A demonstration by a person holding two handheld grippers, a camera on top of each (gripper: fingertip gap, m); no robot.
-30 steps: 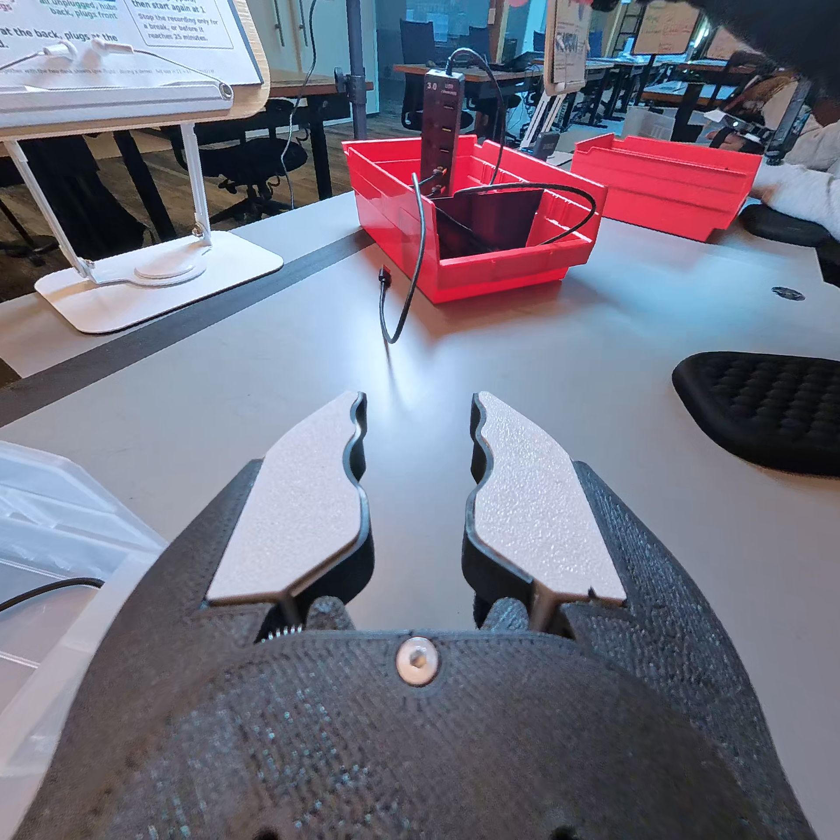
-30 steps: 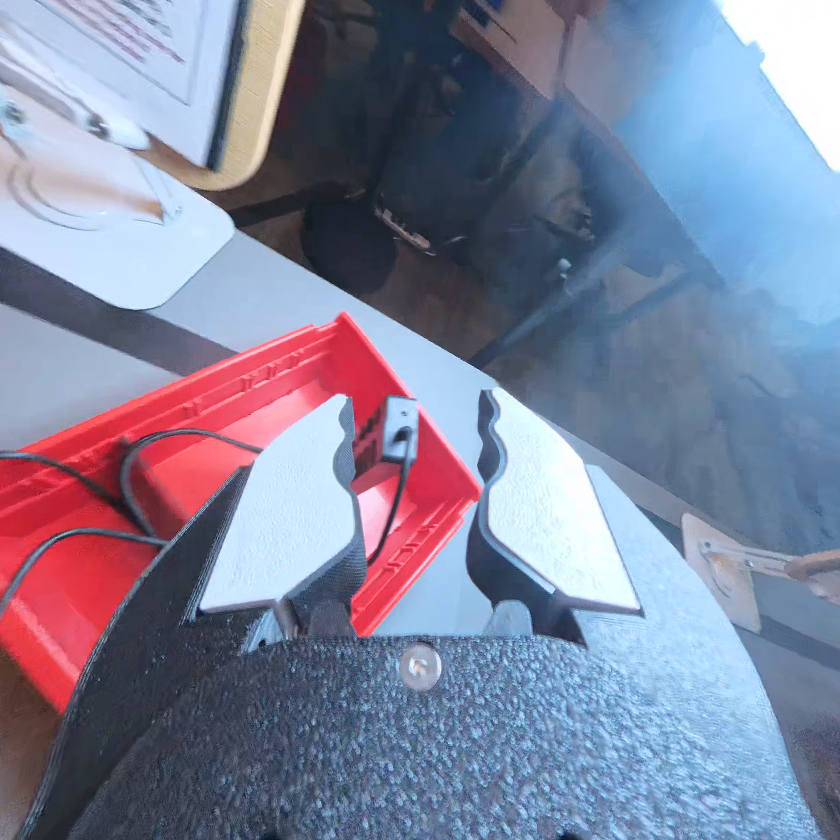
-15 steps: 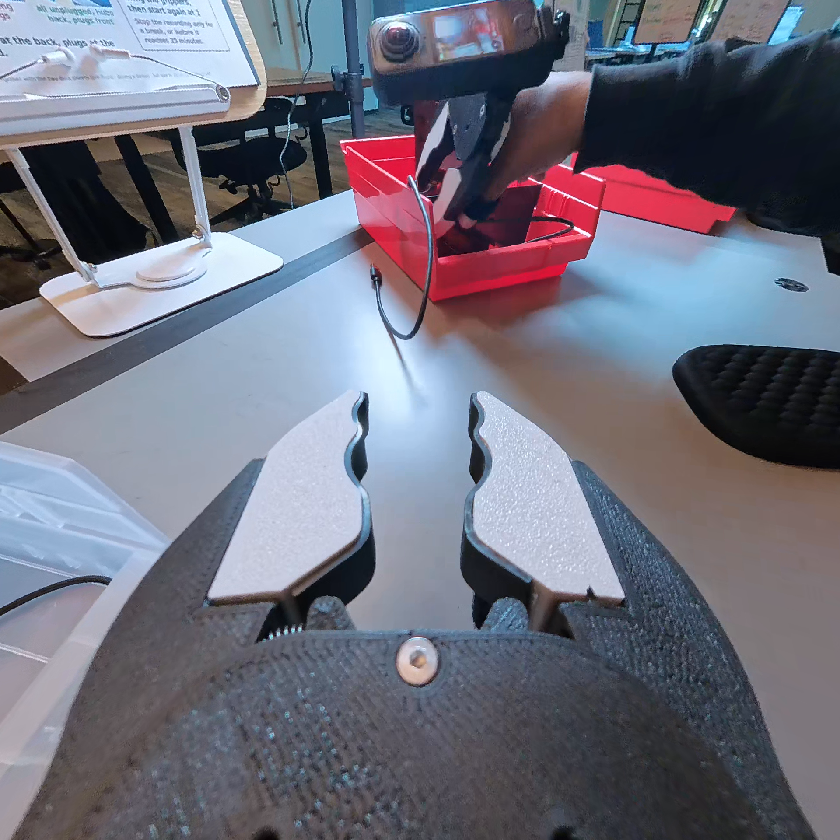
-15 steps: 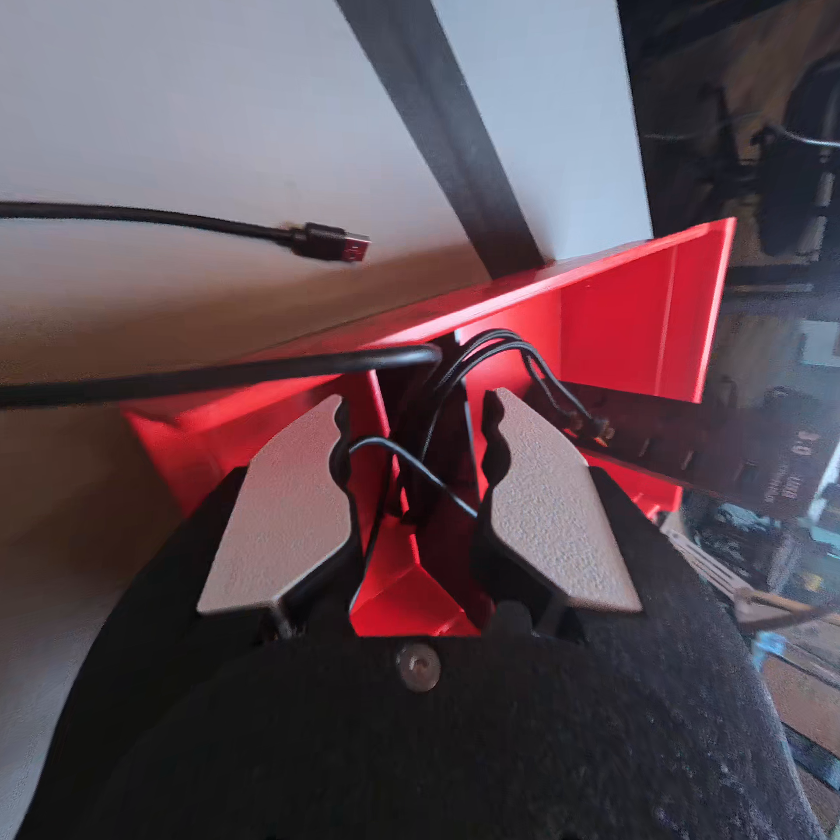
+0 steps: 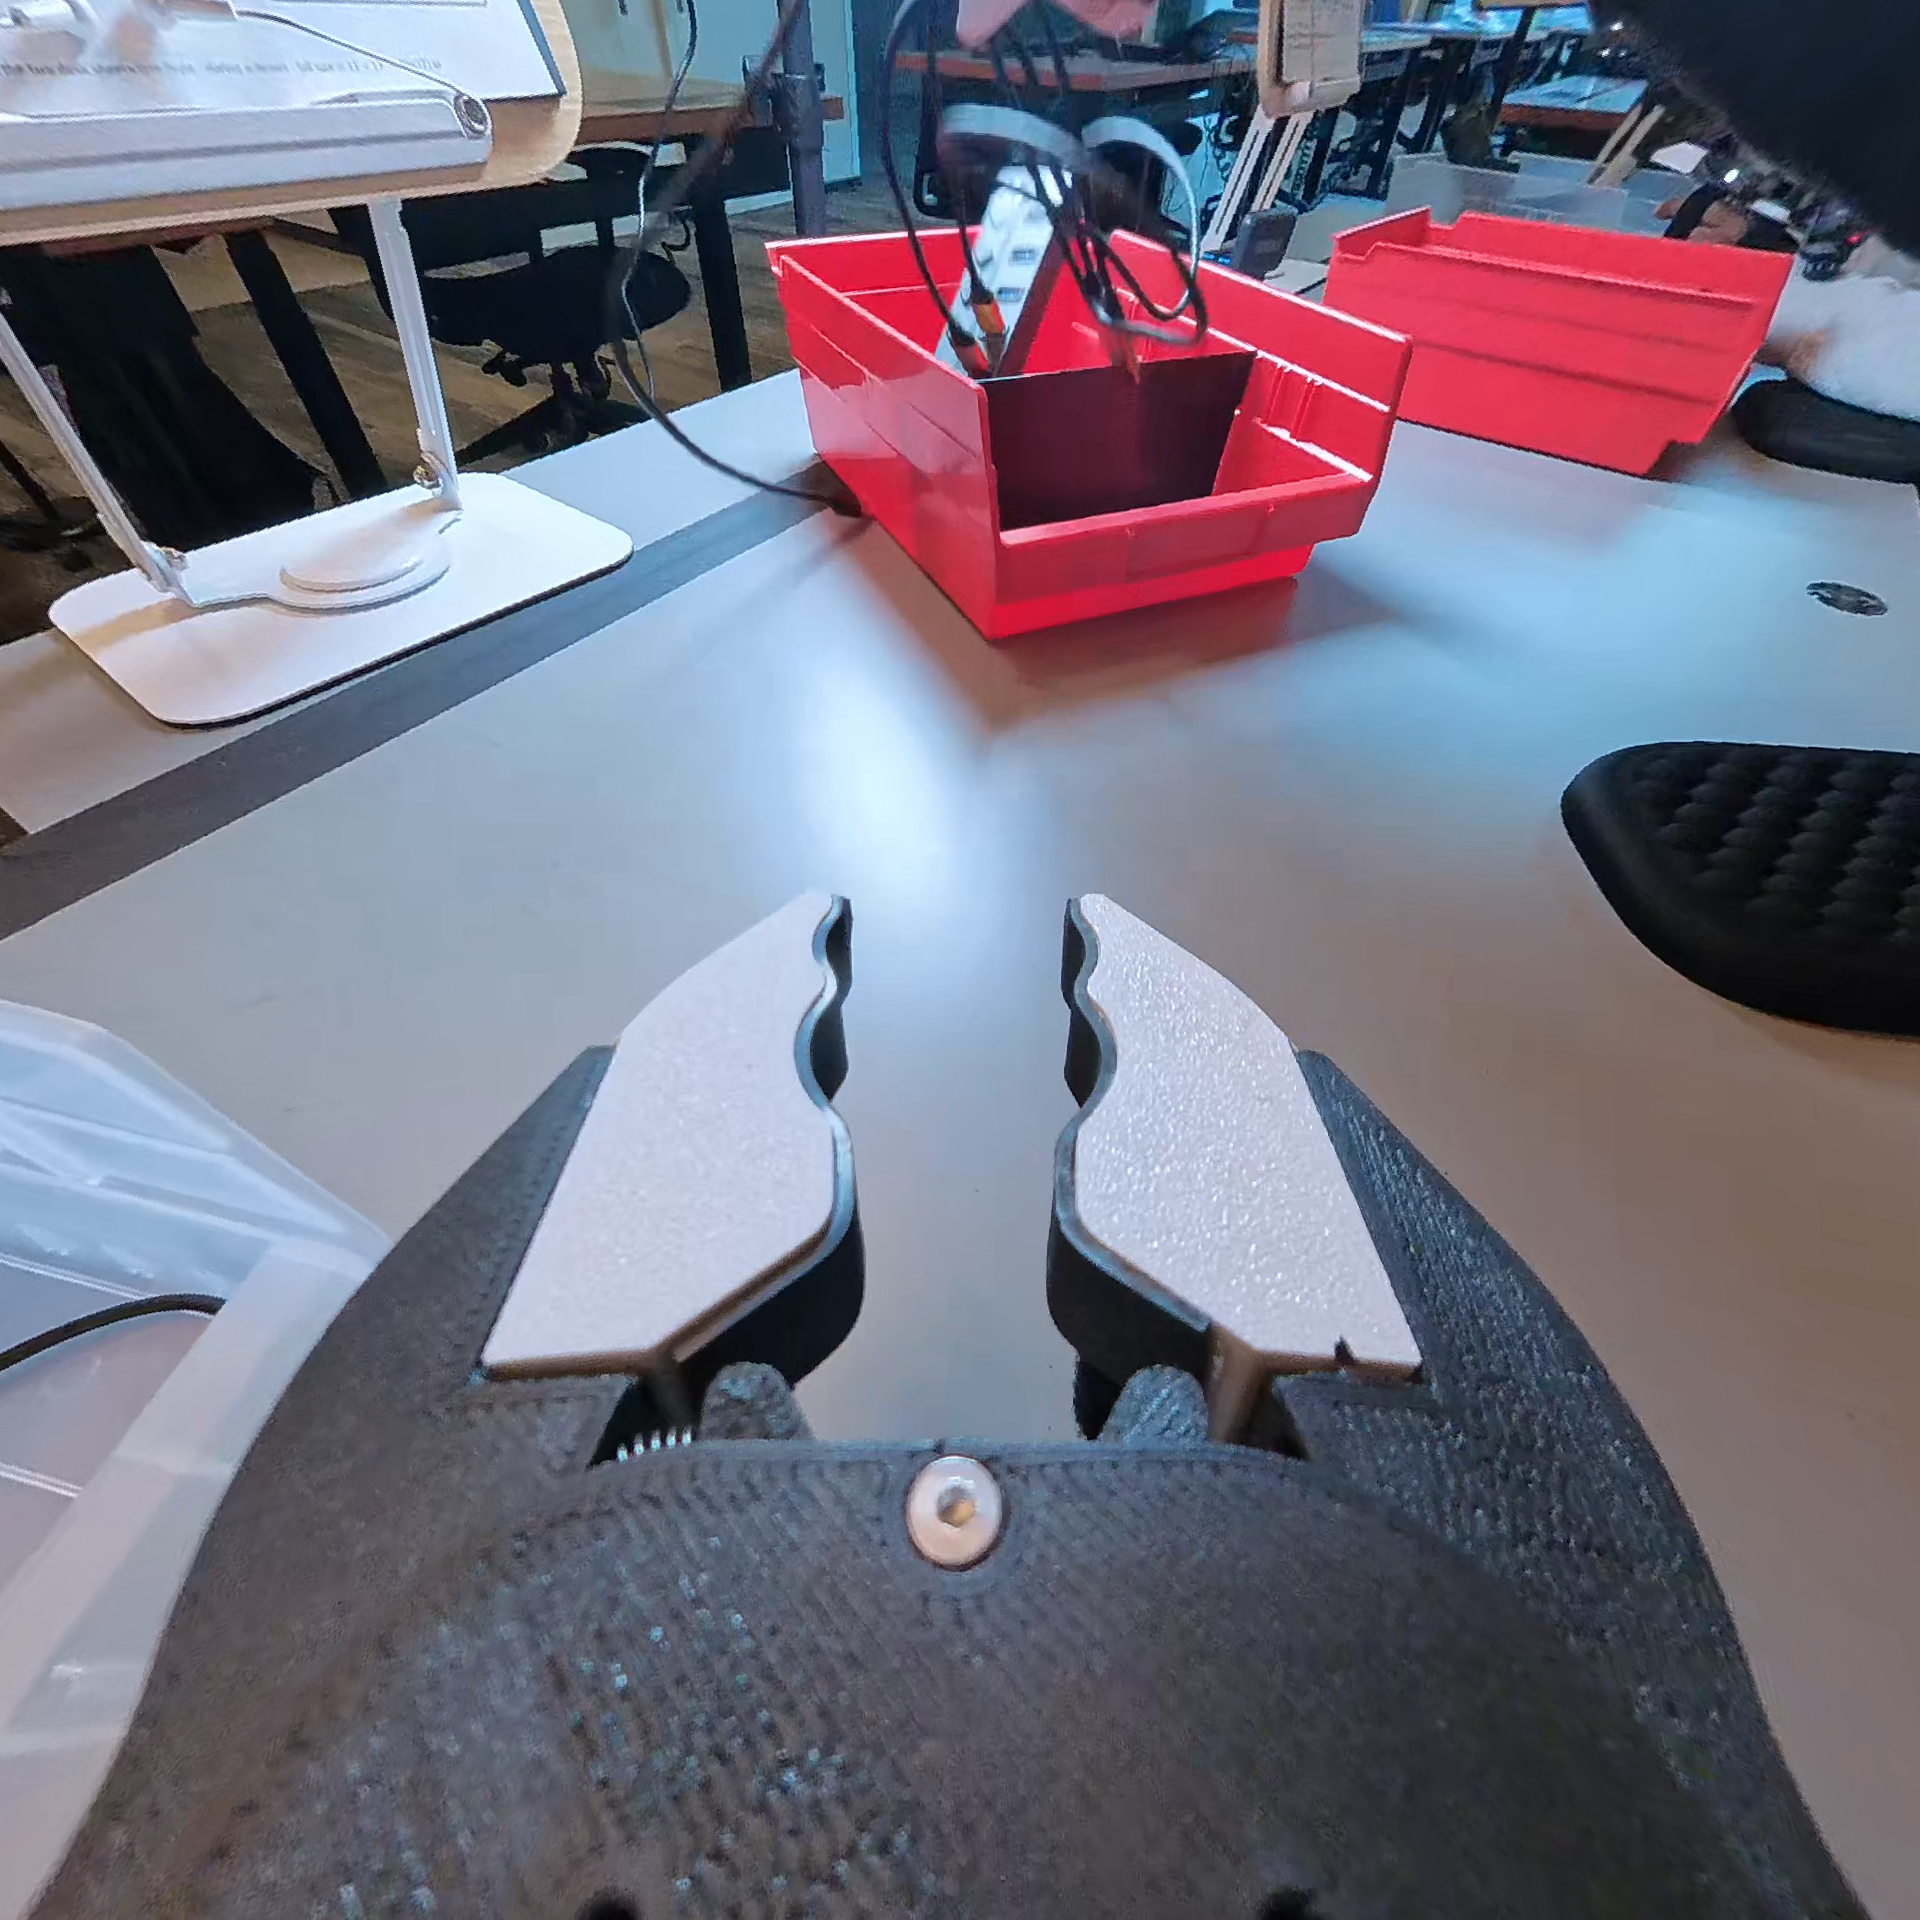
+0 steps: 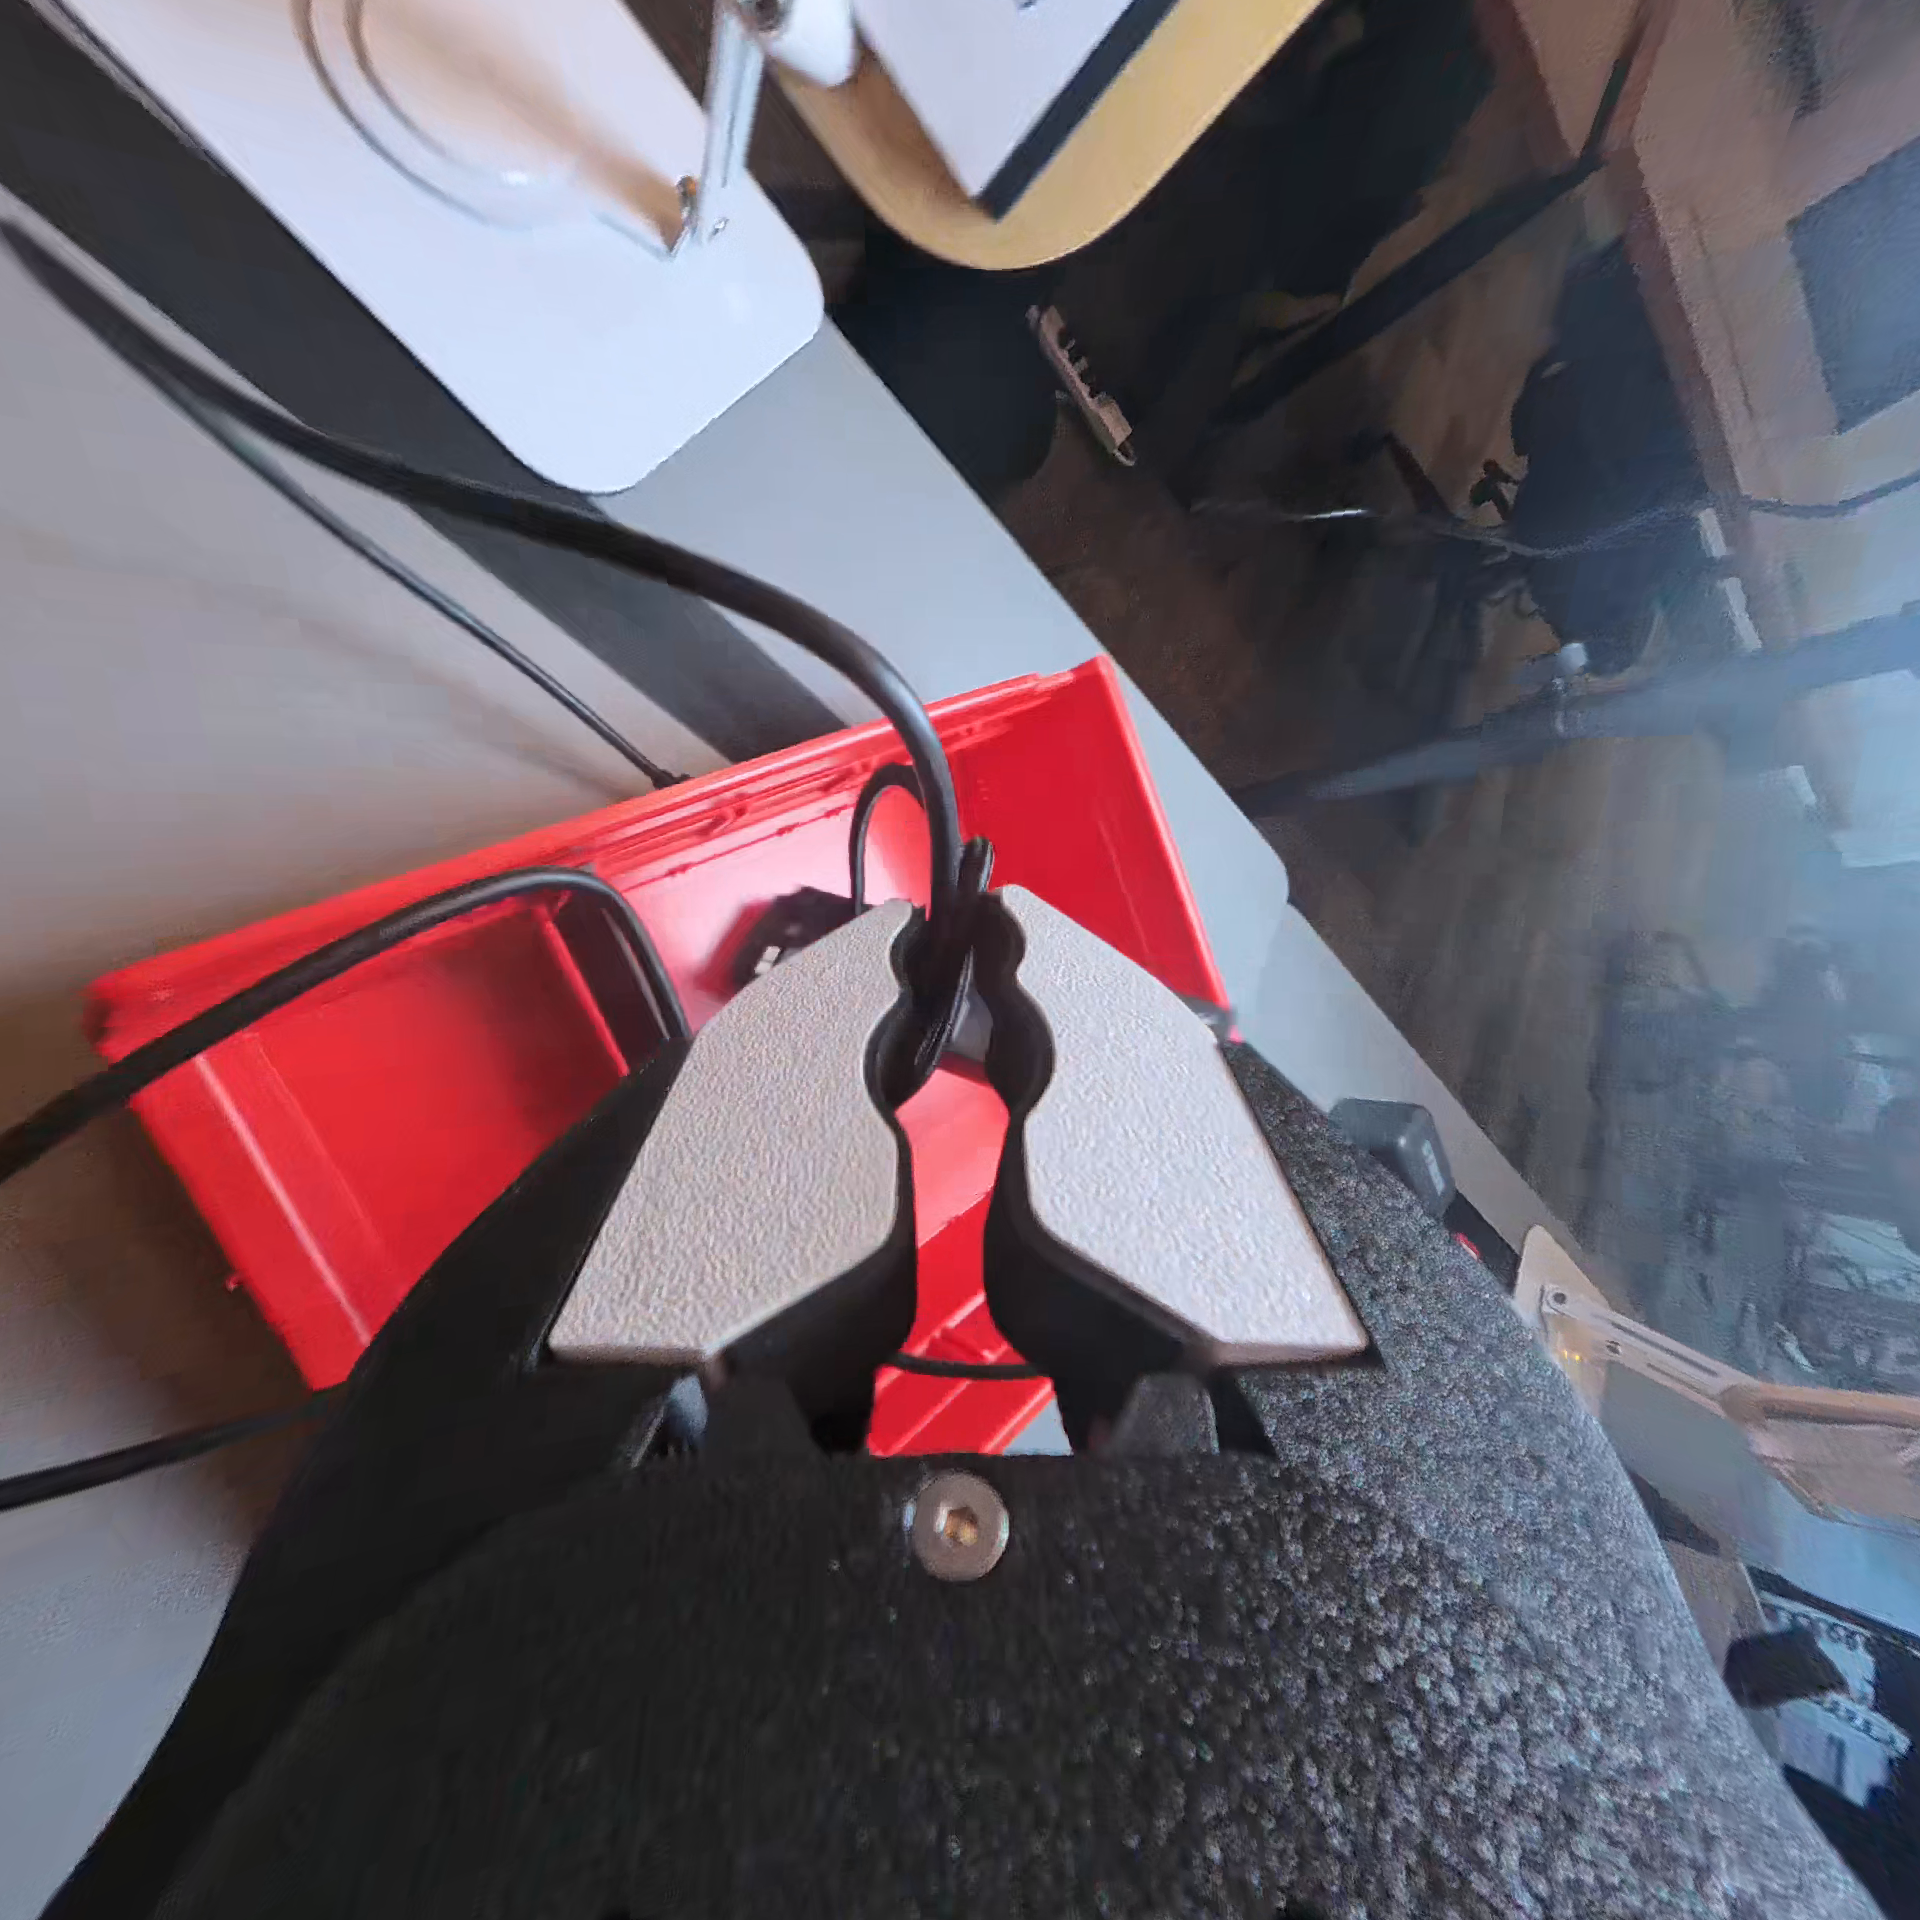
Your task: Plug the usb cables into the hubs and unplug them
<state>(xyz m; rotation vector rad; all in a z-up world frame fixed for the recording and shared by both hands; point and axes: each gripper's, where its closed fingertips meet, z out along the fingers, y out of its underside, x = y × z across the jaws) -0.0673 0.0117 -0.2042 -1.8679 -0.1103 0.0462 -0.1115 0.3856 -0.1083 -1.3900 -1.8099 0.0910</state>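
Note:
A red bin point(image 5: 1091, 540) stands on the grey table ahead of my left gripper point(image 5: 956, 925), which is open, empty and low over the table. A USB hub point(image 5: 1003, 260), blurred, hangs tilted over the bin with several black cables point(image 5: 1143, 270) looped around it. In the right wrist view my right gripper point(image 6: 956, 914) is shut on a bunch of black USB cables point(image 6: 940, 790) above the red bin point(image 6: 416, 1091). One cable point(image 6: 312, 457) trails away over the table. A black part point(image 6: 779, 935) shows below in the bin.
A white stand point(image 5: 312, 582) with a board is at the back left. A second red bin point(image 5: 1558, 312) is at the back right. A black textured pad point(image 5: 1766, 873) lies at the right. A clear plastic container point(image 5: 125, 1247) is by my left gripper. My hands' fingertips stand some 40 cm from each other.
My right gripper dipped into the red bin, shut on the cables and rose with them. The loose cable end left the table in front of the bin. The left gripper stayed put.

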